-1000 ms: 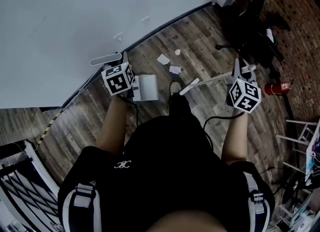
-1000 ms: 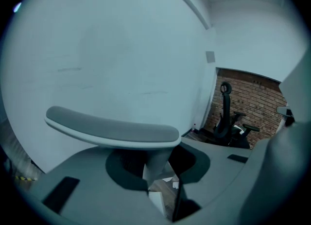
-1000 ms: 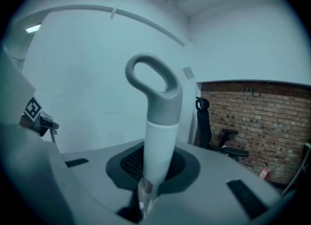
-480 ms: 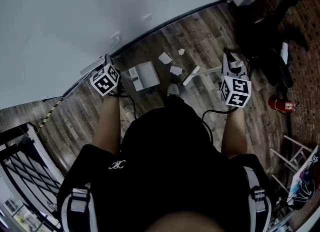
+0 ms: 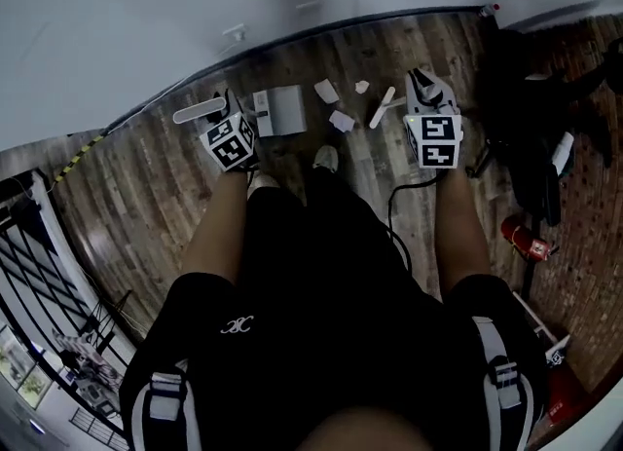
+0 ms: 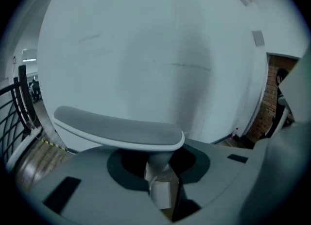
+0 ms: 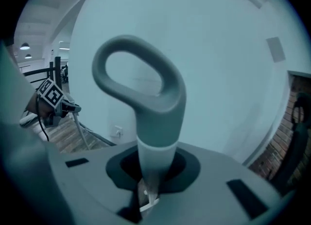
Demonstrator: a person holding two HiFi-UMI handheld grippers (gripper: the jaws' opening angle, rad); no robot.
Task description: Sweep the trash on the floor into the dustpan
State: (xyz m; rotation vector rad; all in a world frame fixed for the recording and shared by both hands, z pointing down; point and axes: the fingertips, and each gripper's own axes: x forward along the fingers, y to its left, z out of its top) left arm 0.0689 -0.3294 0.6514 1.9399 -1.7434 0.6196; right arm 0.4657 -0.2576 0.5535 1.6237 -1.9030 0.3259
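In the head view, several white paper scraps (image 5: 341,121) lie on the wood floor near the wall. A white dustpan (image 5: 280,110) stands just left of them, its long handle rising to a flat grip (image 6: 116,131). My left gripper (image 5: 228,116) is shut on that handle's shaft, below the grip. The white broom head (image 5: 382,108) rests on the floor right of the scraps. My right gripper (image 5: 426,91) is shut on the broom's shaft, and its grey loop handle (image 7: 141,88) rises above the jaws. The person's shoe (image 5: 326,158) stands close behind the scraps.
The white wall (image 5: 146,20) runs along the far side of the floor. A black stand with legs (image 5: 531,137) and a red fire extinguisher (image 5: 526,241) are at the right. A metal railing (image 5: 39,244) and yellow-black tape (image 5: 83,152) are at the left.
The head view has swung and the person has shifted. Dustpan and broom head now sit closer on either side of the scraps. Both grippers keep their hold.
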